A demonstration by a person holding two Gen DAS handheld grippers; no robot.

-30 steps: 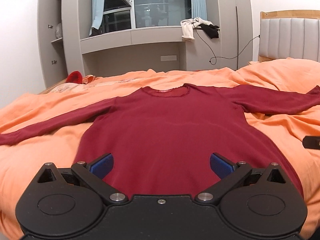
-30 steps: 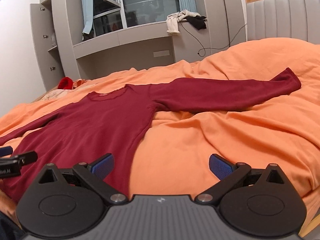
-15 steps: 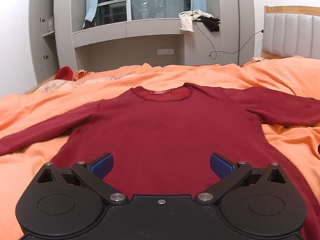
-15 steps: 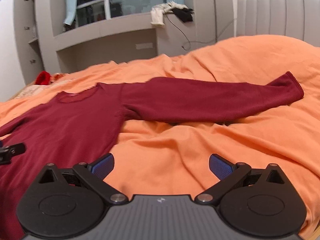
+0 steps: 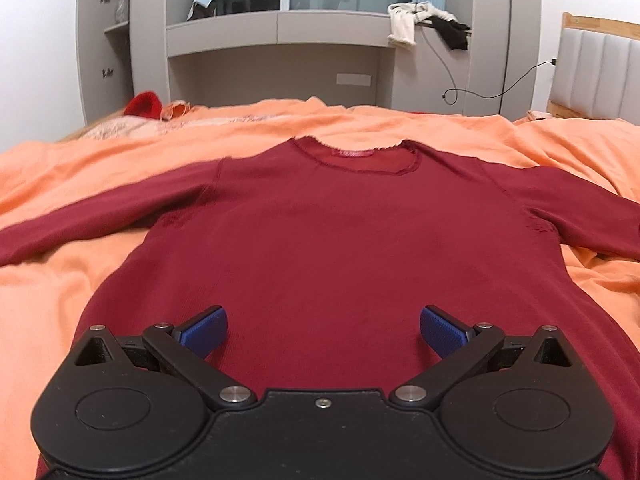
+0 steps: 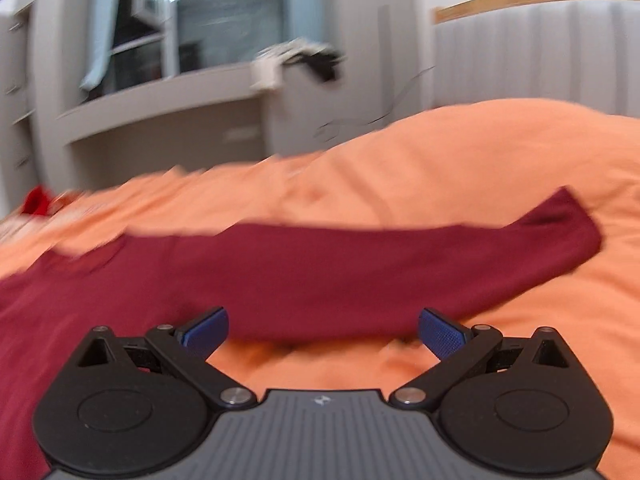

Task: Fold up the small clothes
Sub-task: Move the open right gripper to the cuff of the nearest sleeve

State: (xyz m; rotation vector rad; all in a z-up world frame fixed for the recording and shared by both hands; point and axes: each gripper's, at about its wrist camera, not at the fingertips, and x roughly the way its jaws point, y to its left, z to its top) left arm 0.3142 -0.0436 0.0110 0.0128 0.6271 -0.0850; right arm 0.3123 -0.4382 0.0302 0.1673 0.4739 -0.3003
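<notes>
Left gripper [image 5: 323, 330]: jaws spread wide, nothing between them, hovering over the lower middle of the shirt [image 5: 340, 248]. Blue pads [image 5: 204, 330] both visible

Right gripper [image 6: 323, 330]: jaws also spread wide, empty, sitting over the near edge of the shirt's sleeve [image 6: 400, 272] where it meets the orange duvet [image 6: 460, 160]

Shirt is dark red, long-sleeved, laid flat and face-up on the bed, neckline away from the camera, both sleeves stretched out sideways

Hidden / cut off:
- hem of the shirt is behind the left gripper body, can't see it
- in the left view both sleeve ends run out of frame; left cuff not visible in either view
- right cuff [image 6: 568, 220] shows only in the right view
- right view is heavily motion-blurred, so the neckline and everything behind the bed are smeared

Writing:
- pink label [image 5: 352, 153] inside the neckline has text, too small and soft to read
- small logo mark on the right gripper body, not legible

Background: grey window unit [image 5: 280, 32] with clothes [image 5: 424, 24] piled on its ledge, black cable [image 5: 492, 88] hanging by the padded headboard [image 5: 596, 76], a red item [image 5: 144, 104] at the far left edge of the bed, unclear what it is
</notes>
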